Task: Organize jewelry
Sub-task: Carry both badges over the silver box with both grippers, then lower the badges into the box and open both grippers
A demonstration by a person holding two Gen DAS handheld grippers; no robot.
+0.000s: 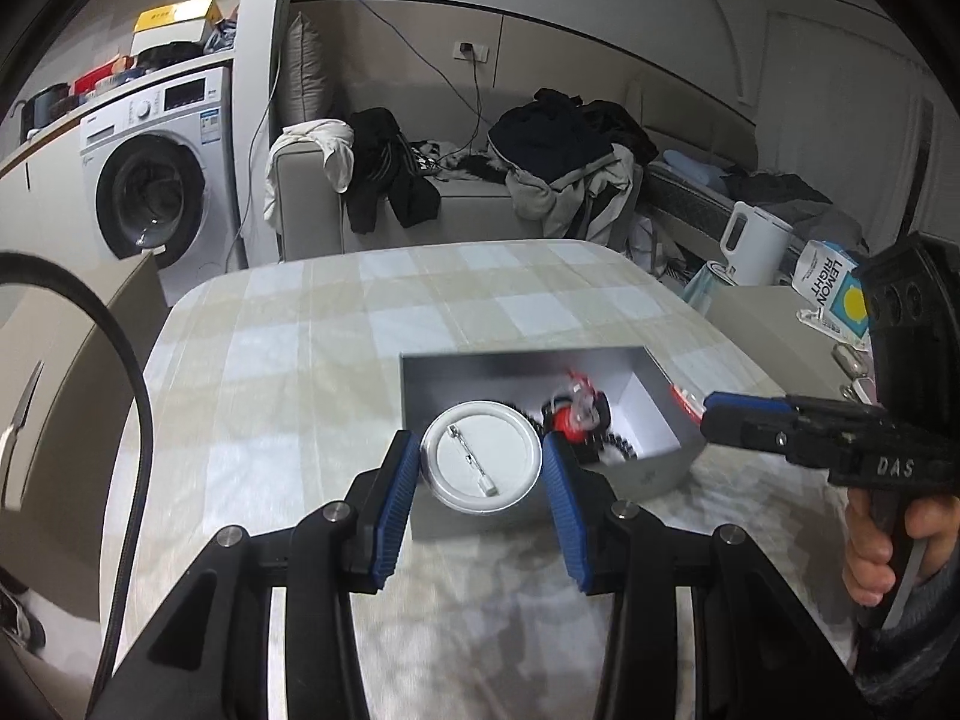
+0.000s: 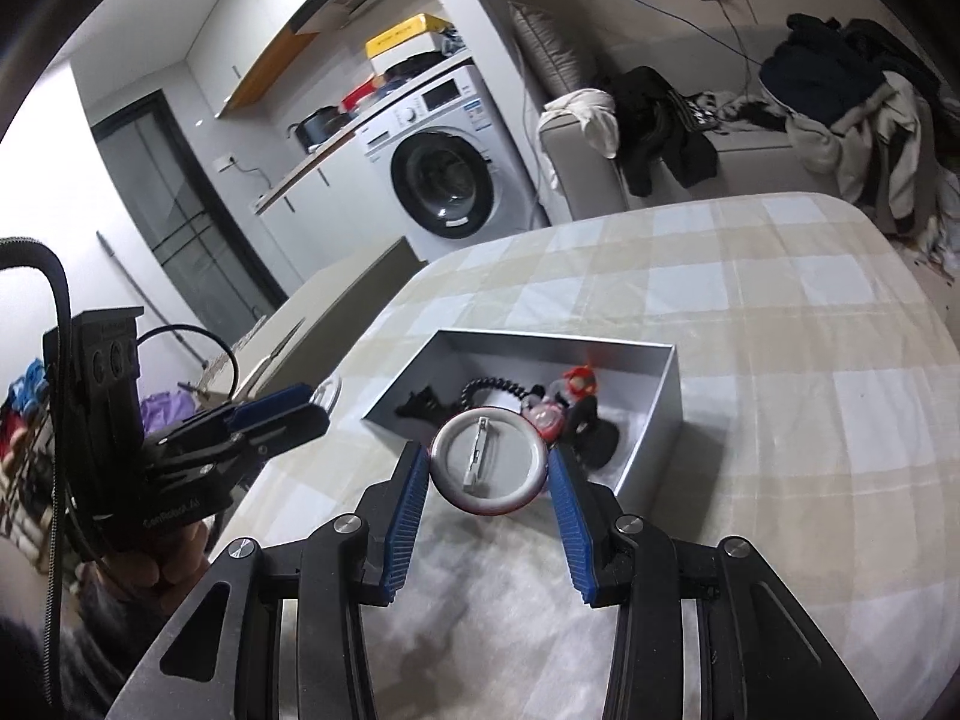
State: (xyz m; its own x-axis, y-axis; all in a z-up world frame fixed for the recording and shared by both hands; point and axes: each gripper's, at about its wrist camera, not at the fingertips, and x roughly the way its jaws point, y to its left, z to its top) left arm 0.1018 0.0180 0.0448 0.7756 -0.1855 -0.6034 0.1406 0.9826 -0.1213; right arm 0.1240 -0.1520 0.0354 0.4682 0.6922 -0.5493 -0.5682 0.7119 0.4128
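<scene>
While at box (image 1: 528, 369): badge (image 1: 480, 456) (btw pads (image 1: 399, 483))

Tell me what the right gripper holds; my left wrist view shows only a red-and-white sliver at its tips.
Observer: A round badge sits between the right gripper's jaws, pin back toward the camera.
Operator: Is its rim all white, like the white badge in the left gripper?
Observer: No, a red edge shows around its rim.
Operator: Is anything in the box hidden behind the white badge?
Observer: Yes, a small black piece lies in the gray box, beside the beaded chain.
</scene>
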